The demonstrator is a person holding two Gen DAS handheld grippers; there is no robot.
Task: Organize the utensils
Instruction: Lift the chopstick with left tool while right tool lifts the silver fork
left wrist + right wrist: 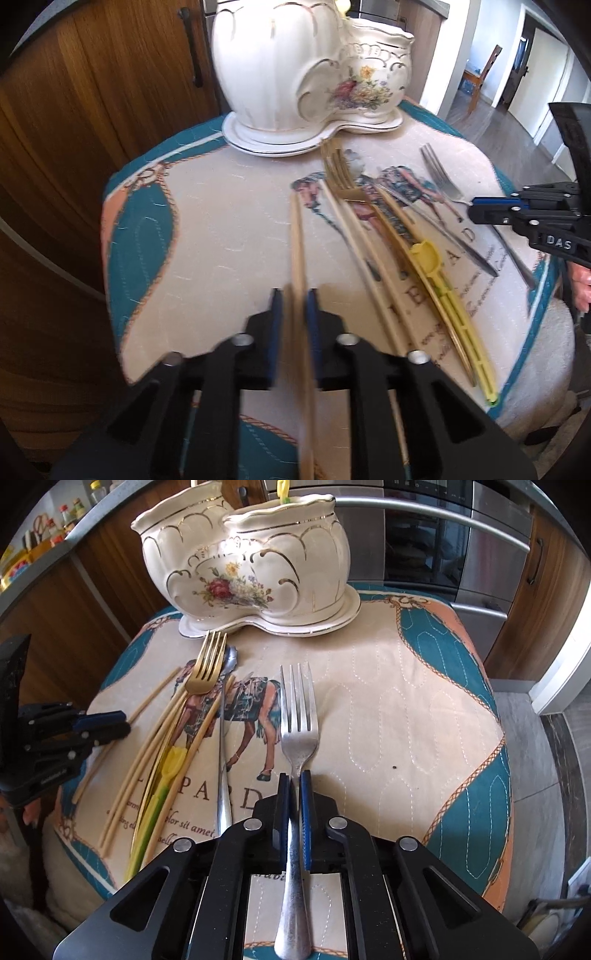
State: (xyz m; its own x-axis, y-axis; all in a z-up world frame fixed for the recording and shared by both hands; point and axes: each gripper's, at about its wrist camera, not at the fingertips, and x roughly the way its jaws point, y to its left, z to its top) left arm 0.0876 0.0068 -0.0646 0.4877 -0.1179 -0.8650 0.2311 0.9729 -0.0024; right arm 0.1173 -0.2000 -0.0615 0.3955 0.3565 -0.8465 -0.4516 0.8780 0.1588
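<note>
My left gripper (293,295) is shut on a wooden chopstick (297,243) that points toward the white ceramic holder (295,66). My right gripper (294,777) is shut on the handle of a silver fork (299,716), tines toward the holder (251,561). On the cloth lie a gold fork (205,672), several more chopsticks (147,738), a yellow plastic utensil (168,768) and a silver spoon (223,757). The right gripper also shows in the left wrist view (476,210), and the left gripper in the right wrist view (122,723).
The utensils lie on a quilted cloth (388,709) with a horse print and teal border over a small table. Wooden cabinets (92,129) stand behind on the left, a steel oven (461,535) behind the holder. A yellow-green item (283,489) sticks out of the holder.
</note>
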